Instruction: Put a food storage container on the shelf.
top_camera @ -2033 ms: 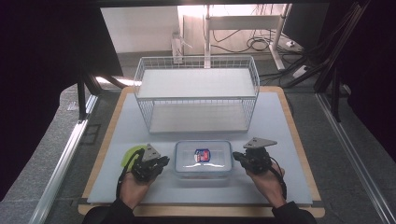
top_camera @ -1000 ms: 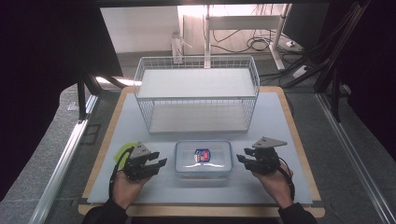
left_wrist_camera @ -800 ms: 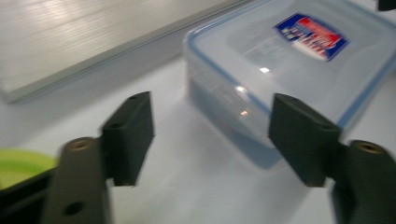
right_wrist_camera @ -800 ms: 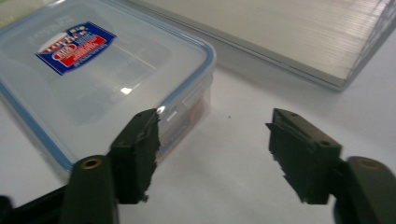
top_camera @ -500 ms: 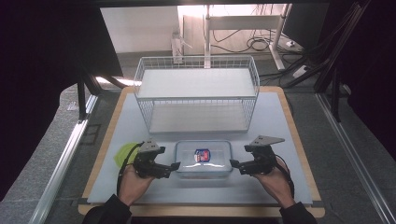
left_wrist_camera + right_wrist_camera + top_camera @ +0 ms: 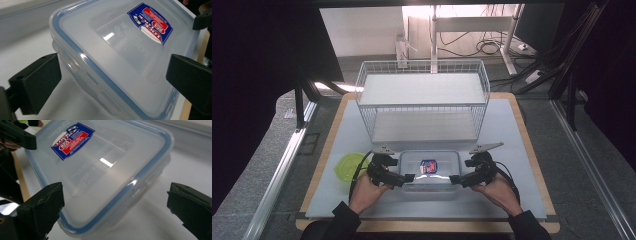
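Claws, two, hand-held: left claw (image 6: 408,177) and right claw (image 6: 453,179), both spread wide, each straddling one short end of the container without yet pinching it.

Item: clear plastic food container (image 6: 430,168) with blue-sealed snap lid (image 6: 117,47) and red-and-blue brand sticker (image 6: 73,139); sits flat near the front edge of the tabletop (image 6: 512,135), directly between the claws. Contents not discernible.

Adjacent: green round lid (image 6: 347,165) just left of the left claw; white wire basket (image 6: 424,100), two-tiered, standing behind the container.

Risk, as judged: smooth walls and rounded corners offer little purchase; uneven closing of the two claws may skew or tip the box, and a pinch landing on a latch flap could pop the lid loose.
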